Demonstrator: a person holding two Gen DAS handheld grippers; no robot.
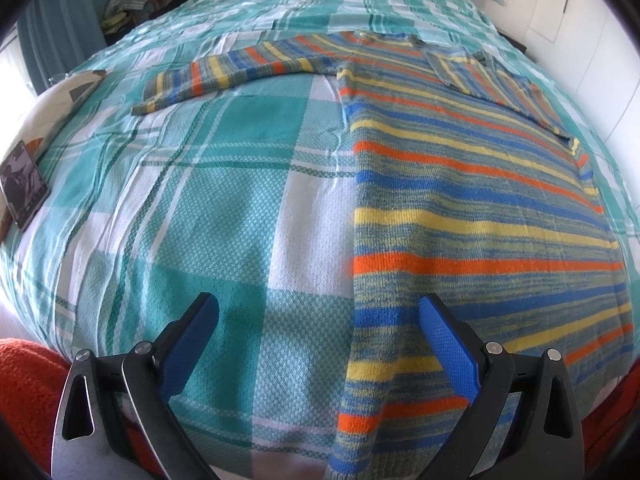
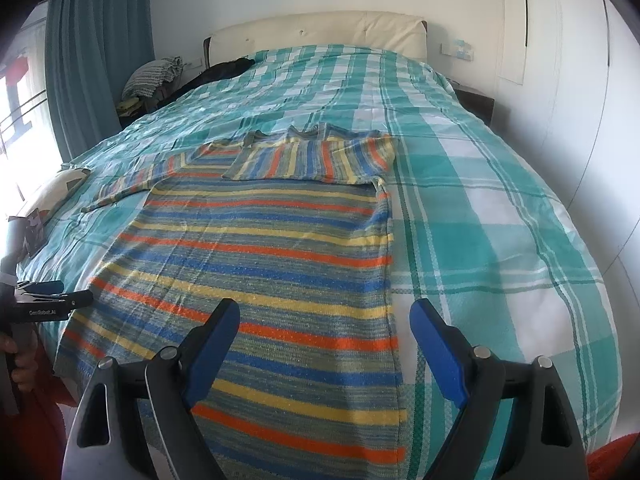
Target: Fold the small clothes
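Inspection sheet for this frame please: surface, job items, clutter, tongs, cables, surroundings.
Surface: bed with teal checked cover, lightly creased.
Job's things: striped sweater lying flat; one sleeve folded across the chest, other sleeve spread out sideways.
Clutter: tablet-like device near the bed edge; dark clothing by the headboard.
Tongs: left tongs open over the sweater's side edge; right tongs open over its opposite edge; neither grips.
Cables: nothing seen.
Surroundings: teal curtain, white wardrobe.

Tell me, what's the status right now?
Both tongs, left and right, open, empty. Striped sweater flat on bed; one sleeve folded in, other sleeve out. Nothing blocking.
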